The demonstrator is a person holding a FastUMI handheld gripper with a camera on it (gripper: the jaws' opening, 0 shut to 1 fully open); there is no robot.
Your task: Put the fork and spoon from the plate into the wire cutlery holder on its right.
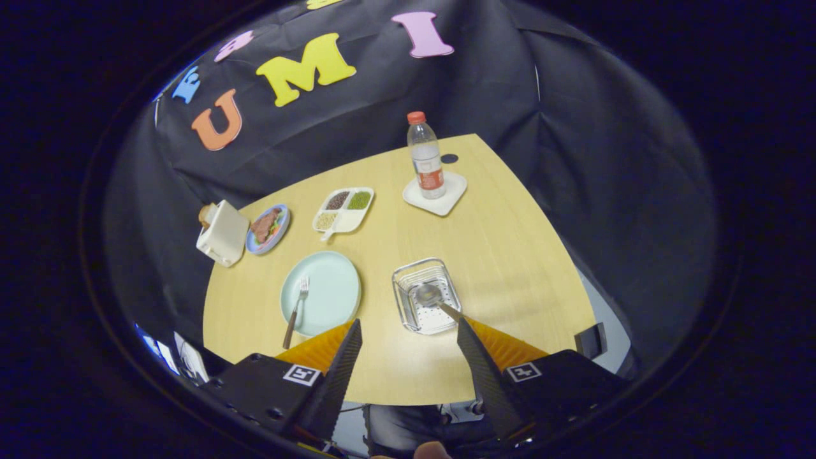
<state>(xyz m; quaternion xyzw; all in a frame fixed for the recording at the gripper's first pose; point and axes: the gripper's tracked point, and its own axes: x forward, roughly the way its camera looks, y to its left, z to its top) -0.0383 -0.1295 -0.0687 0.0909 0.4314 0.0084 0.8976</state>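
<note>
Gripper view showed us our gripper (408, 328) held high above the wooden table (510, 236), its fingers (344, 357) spread wide with nothing between them. The spoon (432, 298) lay in the wire cutlery holder (426, 296), just ahead of the right finger. The fork (297, 306) rested on the pale green plate (322, 292), left of the holder. Beyond them we saw a divided snack tray (343, 210) and a water bottle (426, 156).
</note>
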